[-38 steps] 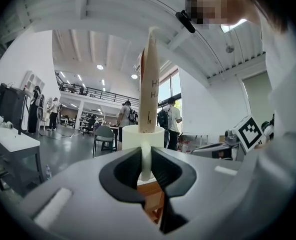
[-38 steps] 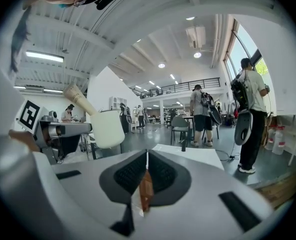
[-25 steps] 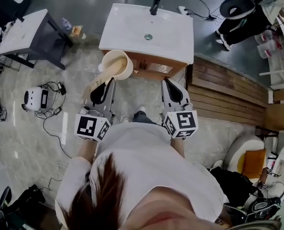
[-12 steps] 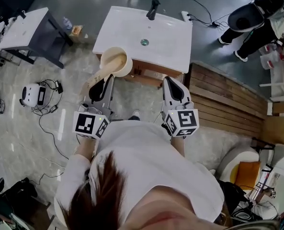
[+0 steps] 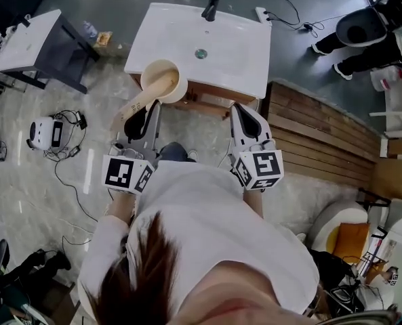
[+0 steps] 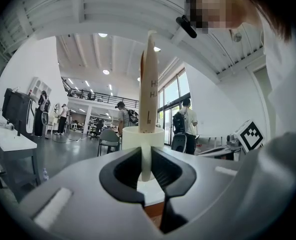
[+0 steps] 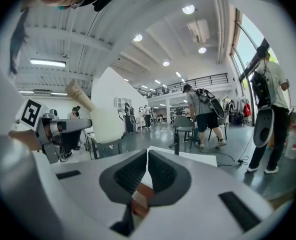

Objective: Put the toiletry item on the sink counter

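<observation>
Gripped the cup [image 5: 163, 81], tube [image 6: 148, 84] upright inside, with the left gripper [image 5: 152, 108] at the sink counter's [image 5: 234, 42] front-left corner; had the right gripper [image 5: 240, 111] pinched closed, empty.

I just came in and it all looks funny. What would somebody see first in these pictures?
The cream round cup with a tall beige tube sticking out of it grabs the eye first: the left gripper pinches its thin white handle, by the front left corner of the white sink counter. Next comes the black tap at the counter's far edge. The right gripper is shut and empty.
</observation>
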Available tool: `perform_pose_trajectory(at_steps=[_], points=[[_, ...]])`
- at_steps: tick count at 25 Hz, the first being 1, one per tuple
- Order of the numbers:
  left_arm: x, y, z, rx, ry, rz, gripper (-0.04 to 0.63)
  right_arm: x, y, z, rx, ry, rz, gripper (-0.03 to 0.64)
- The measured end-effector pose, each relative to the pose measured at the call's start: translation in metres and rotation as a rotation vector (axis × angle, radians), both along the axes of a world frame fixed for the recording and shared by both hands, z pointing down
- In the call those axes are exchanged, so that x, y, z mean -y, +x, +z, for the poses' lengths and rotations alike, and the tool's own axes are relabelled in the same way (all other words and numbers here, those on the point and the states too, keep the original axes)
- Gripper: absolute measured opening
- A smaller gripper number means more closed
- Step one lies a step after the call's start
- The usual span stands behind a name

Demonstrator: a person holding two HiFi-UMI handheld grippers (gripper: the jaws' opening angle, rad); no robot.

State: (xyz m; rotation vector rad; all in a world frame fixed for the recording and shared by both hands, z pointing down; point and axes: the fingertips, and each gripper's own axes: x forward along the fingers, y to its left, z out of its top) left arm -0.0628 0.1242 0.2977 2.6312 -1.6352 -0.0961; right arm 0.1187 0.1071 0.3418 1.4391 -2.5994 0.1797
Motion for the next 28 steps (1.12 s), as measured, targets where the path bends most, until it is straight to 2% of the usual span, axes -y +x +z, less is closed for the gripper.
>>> perform_pose_trajectory(at_steps=[11, 23, 28], points=[[0.047, -0.006, 0.017, -0.006, -0.035, 0.016, 0.049, 0.035, 0.002, 0.018, -0.01, -0.051, 0.037, 0.012], [0.136, -0.058, -0.025, 0.022, 0.04, 0.07, 0.049, 0.121, -0.049, -0.023, 0.006, 0.029, 0.084, 0.012], [0.156, -0.076, -0.026, 0.011, 0.033, 0.081, 0.049, 0.137, -0.061, -0.02, 0.007, 0.015, 0.12, 0.012]])
